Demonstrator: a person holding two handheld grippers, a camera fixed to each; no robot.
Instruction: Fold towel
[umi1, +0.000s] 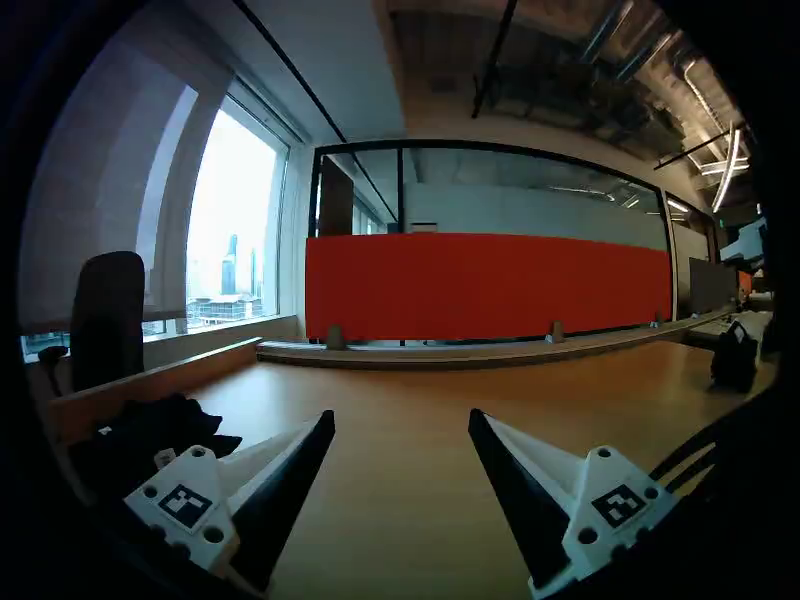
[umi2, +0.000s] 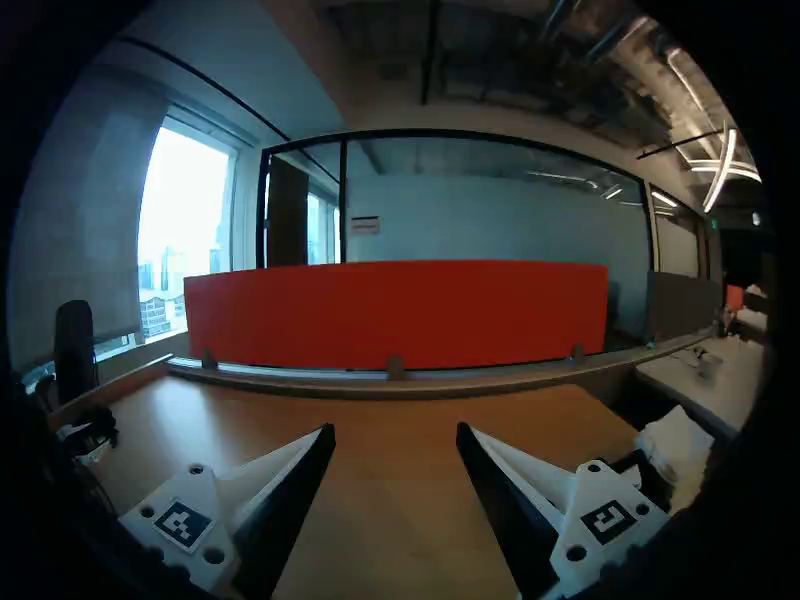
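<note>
A crumpled white cloth (umi2: 678, 440), probably the towel, lies at the right gripper view's lower right. The right gripper (umi2: 395, 428) and left gripper (umi1: 400, 415) stand wide open, empty, over the worktop (umi2: 400, 400). Reach it low and pinch one corner only.

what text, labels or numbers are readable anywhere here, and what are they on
No words or numbers can be read.
Small sign on the glass wall: too blurred to read.
Square markers on the left tongs and right tongs: black-and-white patterns, no letters.
</note>
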